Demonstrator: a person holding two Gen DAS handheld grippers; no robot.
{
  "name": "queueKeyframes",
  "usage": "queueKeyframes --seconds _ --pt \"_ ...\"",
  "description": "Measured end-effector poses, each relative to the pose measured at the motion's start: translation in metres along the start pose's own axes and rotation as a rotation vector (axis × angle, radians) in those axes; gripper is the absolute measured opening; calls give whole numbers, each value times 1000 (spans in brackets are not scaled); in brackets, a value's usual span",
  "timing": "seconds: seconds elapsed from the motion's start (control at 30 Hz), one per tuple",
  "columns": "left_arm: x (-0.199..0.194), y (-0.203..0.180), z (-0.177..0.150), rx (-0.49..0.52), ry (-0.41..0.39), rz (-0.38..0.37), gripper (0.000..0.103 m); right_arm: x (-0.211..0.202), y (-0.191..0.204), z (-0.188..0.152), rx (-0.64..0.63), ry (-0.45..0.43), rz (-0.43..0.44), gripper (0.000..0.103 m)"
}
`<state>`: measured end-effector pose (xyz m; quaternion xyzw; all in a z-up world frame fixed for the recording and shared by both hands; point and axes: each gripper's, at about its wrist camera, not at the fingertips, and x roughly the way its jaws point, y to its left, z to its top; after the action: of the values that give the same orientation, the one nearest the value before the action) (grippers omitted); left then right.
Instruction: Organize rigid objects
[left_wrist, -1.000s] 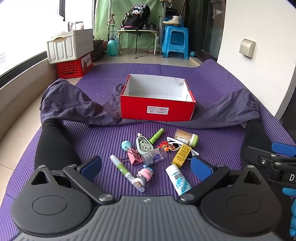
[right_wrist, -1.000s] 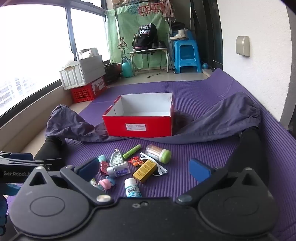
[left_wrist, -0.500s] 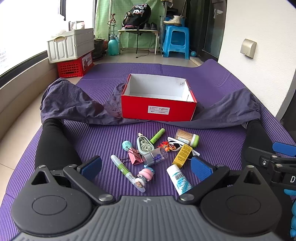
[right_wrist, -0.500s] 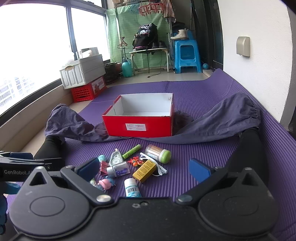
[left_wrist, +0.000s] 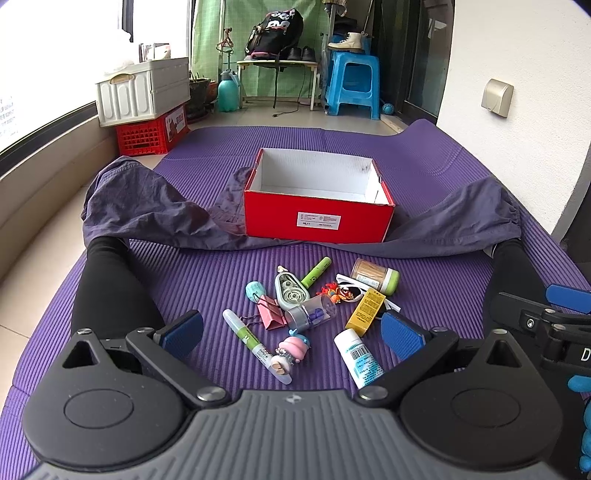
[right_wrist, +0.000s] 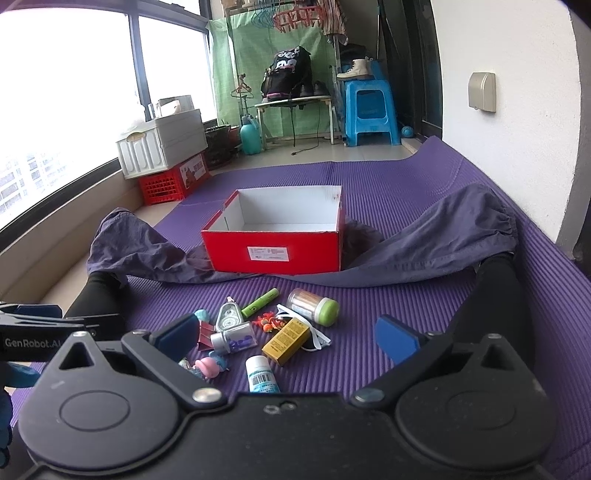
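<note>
An empty red box (left_wrist: 317, 218) (right_wrist: 275, 251) stands on the purple mat. In front of it lies a pile of small items: a white tube (left_wrist: 357, 356) (right_wrist: 261, 376), a yellow carton (left_wrist: 365, 308) (right_wrist: 286, 341), a green-capped jar (left_wrist: 375, 275) (right_wrist: 314, 304), a correction tape (left_wrist: 290, 291), a green marker (left_wrist: 316, 272), a white-green pen (left_wrist: 249, 339), a pink figure (left_wrist: 291, 350) and a clear vial (left_wrist: 312, 312). My left gripper (left_wrist: 291, 332) is open and empty above the pile. My right gripper (right_wrist: 288, 336) is open and empty, a little right of it.
A person's legs in black lie on either side of the pile, left (left_wrist: 110, 288) and right (left_wrist: 517, 273). A grey-purple cloth (left_wrist: 155, 210) lies under and around the box. A white crate (left_wrist: 144, 90), red crate (left_wrist: 149, 129) and blue stool (left_wrist: 352, 85) stand far back.
Both grippers have drifted only slightly; the view of the pile and box has shifted a little. Nothing was taken hold of.
</note>
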<state>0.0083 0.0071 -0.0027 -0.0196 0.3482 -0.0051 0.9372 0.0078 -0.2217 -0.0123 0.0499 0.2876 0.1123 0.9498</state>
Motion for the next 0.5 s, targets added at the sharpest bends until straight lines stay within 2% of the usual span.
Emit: queueKeyframes --seconds 0.13,0.5 --pt "-3 0 1 -3 -7 4 103 0 2 -1 -1 1 -32 102" --pt "-20 -2 0 8 -84 -3 103 -17 13 -1 -45 -100 29 103"
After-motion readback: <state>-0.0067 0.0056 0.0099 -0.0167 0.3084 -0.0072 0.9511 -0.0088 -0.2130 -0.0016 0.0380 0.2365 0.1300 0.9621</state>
